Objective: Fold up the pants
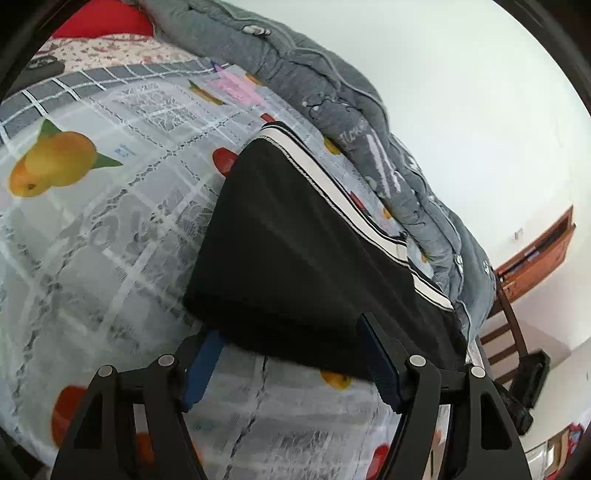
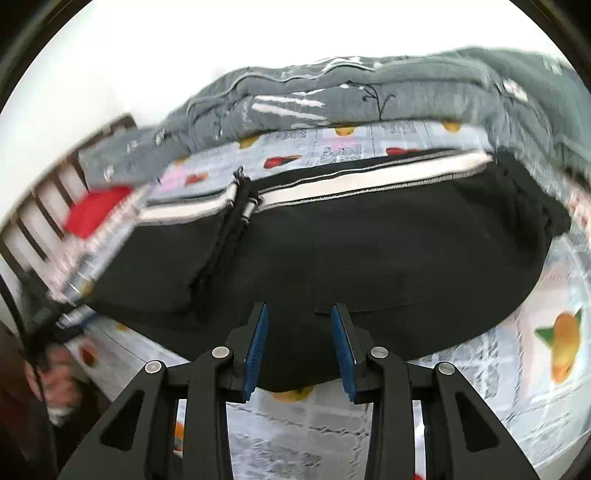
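Note:
Black pants (image 1: 295,240) with a white side stripe (image 1: 314,170) lie folded on a fruit-print bedsheet (image 1: 110,229). My left gripper (image 1: 288,326) is open wide at the near edge of the pants, its blue pads (image 1: 201,369) on either side of the fabric without pressing it. In the right wrist view the pants (image 2: 406,251) spread across the bed, waistband and black drawstring (image 2: 229,236) toward the left. My right gripper (image 2: 299,308) hovers over their near edge, pads (image 2: 256,347) apart and gripping nothing. This view is motion-blurred.
A bunched grey quilt (image 1: 332,92) runs along the far side of the bed beside a white wall. A red pillow (image 1: 103,18) lies at one end. A slatted wooden rail (image 2: 40,214), a person's hand (image 2: 55,380) and a wooden shelf (image 1: 539,251) are visible.

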The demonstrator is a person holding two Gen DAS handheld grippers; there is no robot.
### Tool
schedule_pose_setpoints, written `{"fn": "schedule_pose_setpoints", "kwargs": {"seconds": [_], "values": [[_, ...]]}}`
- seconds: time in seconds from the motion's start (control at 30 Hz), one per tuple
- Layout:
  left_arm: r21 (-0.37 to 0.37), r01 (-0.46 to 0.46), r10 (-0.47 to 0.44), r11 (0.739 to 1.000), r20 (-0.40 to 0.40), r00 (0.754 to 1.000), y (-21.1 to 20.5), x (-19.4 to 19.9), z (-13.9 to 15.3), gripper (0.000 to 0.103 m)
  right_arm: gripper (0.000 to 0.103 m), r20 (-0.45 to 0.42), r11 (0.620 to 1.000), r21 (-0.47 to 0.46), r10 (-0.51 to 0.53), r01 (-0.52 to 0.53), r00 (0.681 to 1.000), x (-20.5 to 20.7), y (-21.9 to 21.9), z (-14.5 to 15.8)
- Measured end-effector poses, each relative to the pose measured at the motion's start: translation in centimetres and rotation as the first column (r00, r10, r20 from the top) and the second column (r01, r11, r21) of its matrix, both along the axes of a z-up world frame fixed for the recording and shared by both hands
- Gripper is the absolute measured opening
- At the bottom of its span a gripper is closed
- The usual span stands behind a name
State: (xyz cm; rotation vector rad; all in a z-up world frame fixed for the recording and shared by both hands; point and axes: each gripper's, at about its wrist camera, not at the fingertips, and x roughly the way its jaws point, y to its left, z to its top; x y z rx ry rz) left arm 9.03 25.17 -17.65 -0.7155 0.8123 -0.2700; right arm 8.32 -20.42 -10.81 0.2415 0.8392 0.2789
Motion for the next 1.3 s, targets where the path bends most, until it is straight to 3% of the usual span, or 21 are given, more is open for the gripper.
{"fn": "schedule_pose_setpoints", "kwargs": {"seconds": [0.07,0.13,0.3,0.37,0.43,0.57,0.63,0.8,0.97,1.07,1.2,1.3], "values": [[-0.039,-0.033,0.032,0.999,-0.012,0.999,0.0,1.4,-0.2,0.071,0.035,-0.006,0.999,0.051,0.004,-0.003,1.0,0.1,-0.5,0.4],[-0.056,-0.069,0.068,0.996,-0.015,0.998,-0.3,2.6,-0.4,0.075,0.035,0.005,0.999,0.033,0.008,-0.008,1.0,-0.2,-0.8,0.9],[0.023,-0.115,0.115,0.993,0.01,0.993,-1.9,2.9,0.0,0.075,0.035,0.024,0.999,-0.032,-0.03,0.03,0.999,-1.3,-3.3,0.8],[0.061,-0.144,0.145,0.988,-0.002,0.989,-2.2,2.4,0.1,0.056,0.035,0.035,0.995,-0.064,-0.068,0.07,0.997,-1.8,-4.7,0.4],[0.094,-0.176,0.179,0.98,-0.025,0.984,-2.1,2.2,0.2,0.045,0.037,0.049,0.987,-0.11,-0.114,0.118,0.992,-2.4,-6.2,0.0],[0.021,-0.22,0.221,0.975,-0.084,0.972,-0.7,2.5,-0.3,0.028,0.037,0.049,0.96,-0.183,-0.207,0.212,0.977,-2.6,-9.8,-1.1],[0.028,-0.251,0.252,0.968,-0.102,0.962,-0.7,2.7,0.2,0.022,0.038,0.062,0.95,-0.174,-0.25,0.258,0.966,-2.9,-11.4,-1.5],[0.187,-0.285,0.294,0.94,-0.022,0.956,-4.7,3.4,5.1,0.015,0.037,0.039,0.953,-0.149,-0.259,0.262,0.965,-3.2,-14.8,-2.5],[0.292,-0.24,0.217,0.926,0.112,0.97,-11.3,4.0,11.0,0.015,0.037,0.009,0.964,-0.113,-0.242,0.241,0.97,-3.0,-17.0,-3.1],[0.372,-0.162,0.097,0.914,0.186,0.978,-17.0,4.0,13.5,0.015,0.037,0.022,0.963,-0.12,-0.242,0.243,0.97,-3.3,-18.1,-2.8],[0.381,-0.051,-0.028,0.923,0.2,0.979,-23.4,4.2,14.2,0.015,0.037,0.021,0.962,-0.113,-0.248,0.249,0.968,-3.7,-19.5,-2.6],[0.383,0.033,-0.108,0.923,0.176,0.978,-28.4,4.6,12.7,0.015,0.037,0.0,0.961,-0.107,-0.258,0.256,0.966,-3.7,-20.3,-2.6]]}}
